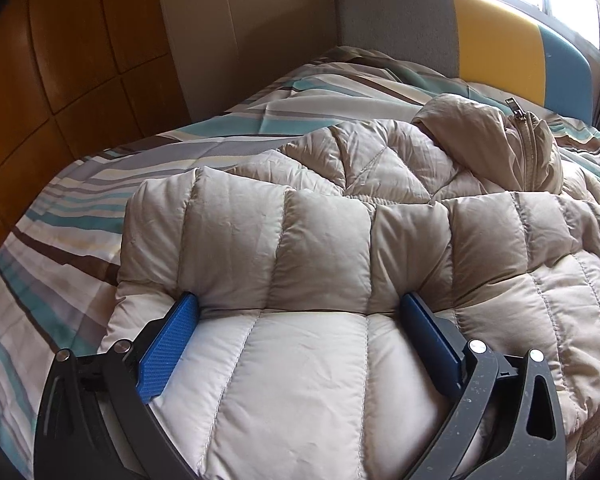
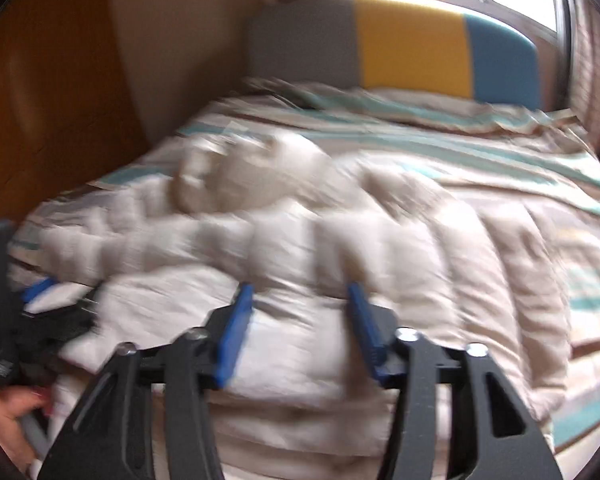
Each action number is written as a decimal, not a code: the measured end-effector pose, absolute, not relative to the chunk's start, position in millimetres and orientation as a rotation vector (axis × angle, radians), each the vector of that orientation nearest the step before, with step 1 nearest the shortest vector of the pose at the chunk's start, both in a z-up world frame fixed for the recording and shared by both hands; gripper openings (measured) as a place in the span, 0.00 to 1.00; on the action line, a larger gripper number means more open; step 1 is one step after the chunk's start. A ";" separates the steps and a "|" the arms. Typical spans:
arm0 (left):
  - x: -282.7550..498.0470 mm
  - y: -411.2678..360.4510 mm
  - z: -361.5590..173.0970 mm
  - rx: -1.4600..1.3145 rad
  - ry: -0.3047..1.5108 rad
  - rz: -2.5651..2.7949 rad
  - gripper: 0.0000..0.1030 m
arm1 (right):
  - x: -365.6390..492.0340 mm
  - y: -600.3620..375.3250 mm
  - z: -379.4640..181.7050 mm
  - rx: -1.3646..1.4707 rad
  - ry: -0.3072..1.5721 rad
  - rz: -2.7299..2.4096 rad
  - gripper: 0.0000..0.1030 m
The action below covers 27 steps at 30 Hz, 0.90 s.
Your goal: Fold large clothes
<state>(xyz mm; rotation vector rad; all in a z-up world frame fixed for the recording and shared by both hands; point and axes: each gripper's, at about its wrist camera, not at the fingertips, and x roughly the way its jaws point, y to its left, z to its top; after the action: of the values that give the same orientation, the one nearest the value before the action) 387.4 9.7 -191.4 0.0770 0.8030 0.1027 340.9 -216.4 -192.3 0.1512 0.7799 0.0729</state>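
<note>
The left hand-held gripper (image 1: 300,304) gapes wide over a puffy beige quilted down coat (image 1: 340,240) on the striped bed (image 1: 80,200), while the right hand-held gripper (image 2: 300,292) stands partly apart above it.

So it's a big puffy quilted coat (image 1: 324,240), pale beige, sort of a down jacket with stitched channels running across it. It's lying spread out on the striped bed (image 1: 80,208), taking up most of the near side. One padded section is sitting folded over on top of the rest, making a thick double layer up front. Further back the collar or hood part (image 1: 492,140) is bunching up in a lump, with the zipper (image 1: 522,136) showing and its pull sticking upward. The fabric is looking pretty wrinkled.
</note>
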 end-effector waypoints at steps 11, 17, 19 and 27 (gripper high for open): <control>384.2 3.4 -184.6 0.110 0.825 0.112 0.97 | 335.8 -224.3 -187.1 0.149 0.829 0.089 0.50; 347.1 16.1 -156.1 0.112 0.847 0.027 0.97 | 283.9 -237.9 -148.3 0.222 0.850 0.153 0.70; 327.0 24.1 -151.6 0.097 0.840 0.015 0.97 | 263.5 -245.9 -145.8 0.227 0.871 0.153 0.71; 247.0 35.8 -173.8 0.122 0.881 -0.018 0.97 | 171.1 -274.8 -150.2 0.162 0.851 0.083 0.80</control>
<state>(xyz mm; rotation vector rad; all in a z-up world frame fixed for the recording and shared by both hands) 247.0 35.8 -173.8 0.1223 0.8810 -0.0181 171.1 -274.8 -150.2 0.1615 0.8508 0.0829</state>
